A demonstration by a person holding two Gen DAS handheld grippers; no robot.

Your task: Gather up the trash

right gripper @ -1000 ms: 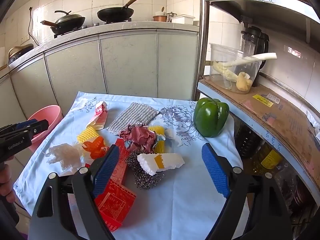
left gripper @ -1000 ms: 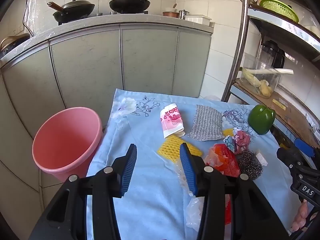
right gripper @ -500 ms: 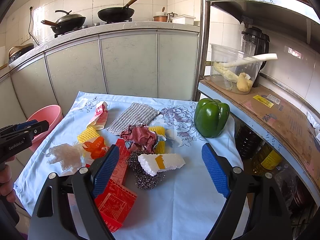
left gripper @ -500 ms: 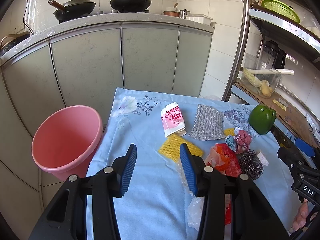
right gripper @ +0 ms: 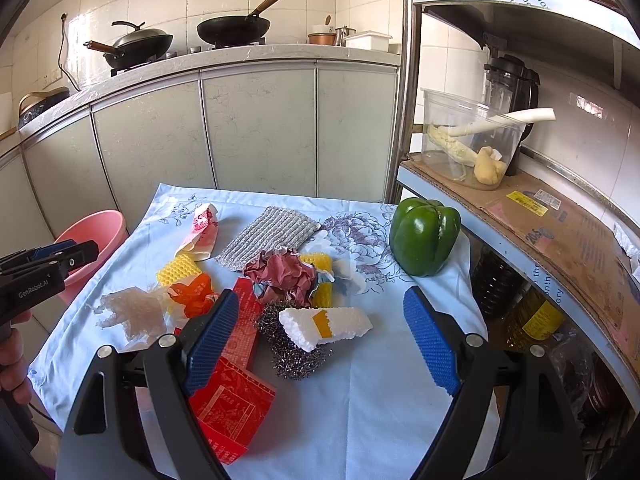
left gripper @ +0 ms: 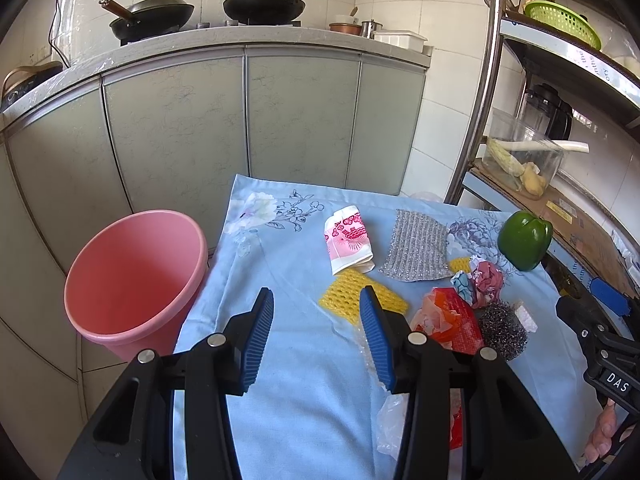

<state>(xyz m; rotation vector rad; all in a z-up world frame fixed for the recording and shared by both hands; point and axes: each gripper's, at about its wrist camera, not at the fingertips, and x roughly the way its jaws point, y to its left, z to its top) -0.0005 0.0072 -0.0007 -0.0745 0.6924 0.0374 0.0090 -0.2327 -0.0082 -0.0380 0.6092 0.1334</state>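
A heap of trash lies on the blue flowered cloth (left gripper: pixel 280 380): a pink-and-white wrapper (left gripper: pixel 348 240), yellow foam net (left gripper: pixel 352 296), crumpled reddish paper (right gripper: pixel 280 276), steel wool (right gripper: pixel 292 352), a white foam piece (right gripper: pixel 328 324), a red packet (right gripper: pixel 232 404) and clear plastic (right gripper: pixel 132 316). A pink bucket (left gripper: pixel 132 280) stands on the floor left of the table. My left gripper (left gripper: pixel 316 300) hovers open over bare cloth just left of the yellow net. My right gripper (right gripper: pixel 320 298) is open wide above the foam piece and steel wool, touching nothing.
A green bell pepper (right gripper: pixel 424 240) sits at the table's right edge beside a silver scouring cloth (right gripper: pixel 272 236). A metal shelf rack (right gripper: pixel 520 216) with a clear tub stands close on the right. Grey kitchen cabinets (left gripper: pixel 240 120) stand behind the table, with woks on the counter above.
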